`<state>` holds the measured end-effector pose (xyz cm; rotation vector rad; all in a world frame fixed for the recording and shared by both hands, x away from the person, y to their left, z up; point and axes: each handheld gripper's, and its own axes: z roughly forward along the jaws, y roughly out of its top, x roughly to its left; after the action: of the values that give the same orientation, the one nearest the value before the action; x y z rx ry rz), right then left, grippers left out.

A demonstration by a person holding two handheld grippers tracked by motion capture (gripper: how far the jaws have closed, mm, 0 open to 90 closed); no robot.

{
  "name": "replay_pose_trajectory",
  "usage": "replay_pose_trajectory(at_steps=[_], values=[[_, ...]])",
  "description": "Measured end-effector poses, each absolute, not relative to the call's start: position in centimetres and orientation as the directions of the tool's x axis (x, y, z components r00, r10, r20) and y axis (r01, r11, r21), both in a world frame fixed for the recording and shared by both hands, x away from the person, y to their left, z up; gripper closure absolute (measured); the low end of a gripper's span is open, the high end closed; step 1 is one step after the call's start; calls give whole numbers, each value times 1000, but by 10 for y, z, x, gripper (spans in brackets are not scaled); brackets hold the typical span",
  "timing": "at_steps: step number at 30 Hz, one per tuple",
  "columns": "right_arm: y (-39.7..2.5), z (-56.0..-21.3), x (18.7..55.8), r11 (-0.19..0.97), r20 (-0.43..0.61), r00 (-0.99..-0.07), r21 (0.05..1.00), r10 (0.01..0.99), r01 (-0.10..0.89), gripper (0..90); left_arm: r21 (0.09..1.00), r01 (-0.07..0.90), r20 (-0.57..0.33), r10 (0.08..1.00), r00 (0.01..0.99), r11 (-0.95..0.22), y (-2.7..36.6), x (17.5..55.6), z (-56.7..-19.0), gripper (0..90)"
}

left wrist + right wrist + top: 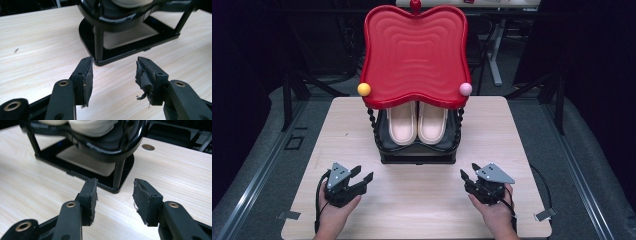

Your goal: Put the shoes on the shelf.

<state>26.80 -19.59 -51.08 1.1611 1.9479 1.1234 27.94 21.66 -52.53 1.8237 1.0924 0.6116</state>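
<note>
Slippers (417,122) on black rack (418,150) – pale wood table (512,130), dark rm.

Bare table (422,200) lies ahead; the red tray (414,55) overhangs the slippers (417,122).
</note>
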Motion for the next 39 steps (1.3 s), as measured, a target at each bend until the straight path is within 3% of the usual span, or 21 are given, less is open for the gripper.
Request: replay_pose_trajectory(at_steps=[22, 39], values=[[-193, -548, 283, 253, 18, -470, 825, 882, 506, 534, 839, 511, -86, 881, 466, -188, 221, 292, -547, 477], [-188, -550, 283, 262, 23, -489, 823, 872, 504, 531, 830, 526, -102, 879, 466, -182, 219, 294, -550, 473]])
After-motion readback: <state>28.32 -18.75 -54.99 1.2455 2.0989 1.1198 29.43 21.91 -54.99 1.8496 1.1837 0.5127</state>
